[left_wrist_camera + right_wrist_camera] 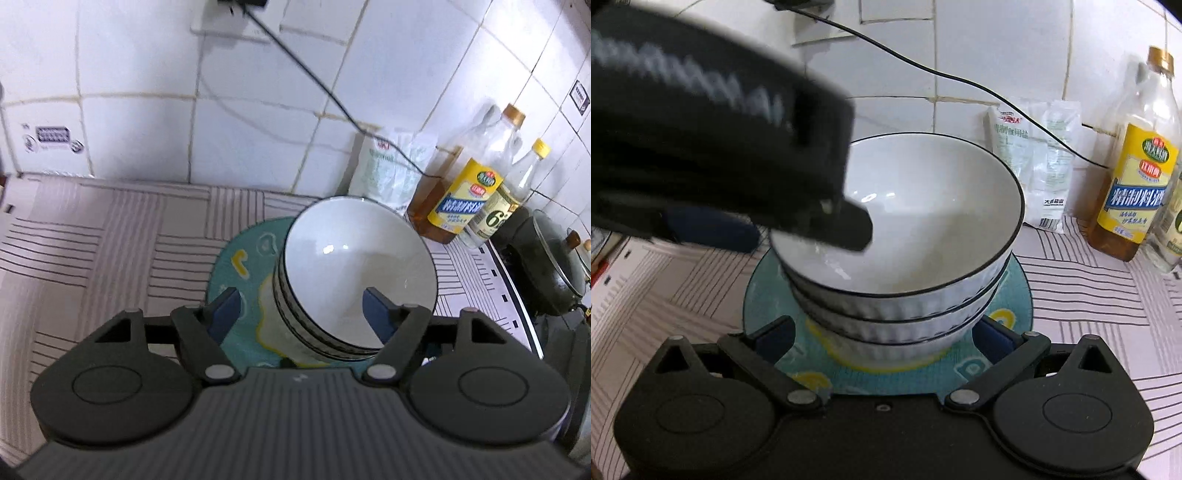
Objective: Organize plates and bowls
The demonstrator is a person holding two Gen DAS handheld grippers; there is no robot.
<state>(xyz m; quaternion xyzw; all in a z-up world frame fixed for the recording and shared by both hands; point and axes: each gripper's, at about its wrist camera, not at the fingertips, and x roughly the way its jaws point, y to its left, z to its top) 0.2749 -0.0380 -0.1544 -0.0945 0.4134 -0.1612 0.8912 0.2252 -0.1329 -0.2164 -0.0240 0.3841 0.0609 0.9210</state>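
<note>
Three nested bowls (901, 258) sit on a teal mat (1015, 295) on the tabletop (74, 240). Left tongs (301, 306) straddle the rim, spread; right tongs (884, 336) gape at the base. Snagging the rim could topple the stack.

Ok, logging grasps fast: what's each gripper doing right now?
Left gripper: open, straddling the top bowl's rim.
Right gripper: open, holding nothing.

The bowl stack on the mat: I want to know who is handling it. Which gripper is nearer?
Left. The left gripper straddles the bowl stack's rim, one finger inside the top bowl. The right gripper is open low beside the stack, flanking its base.
</note>
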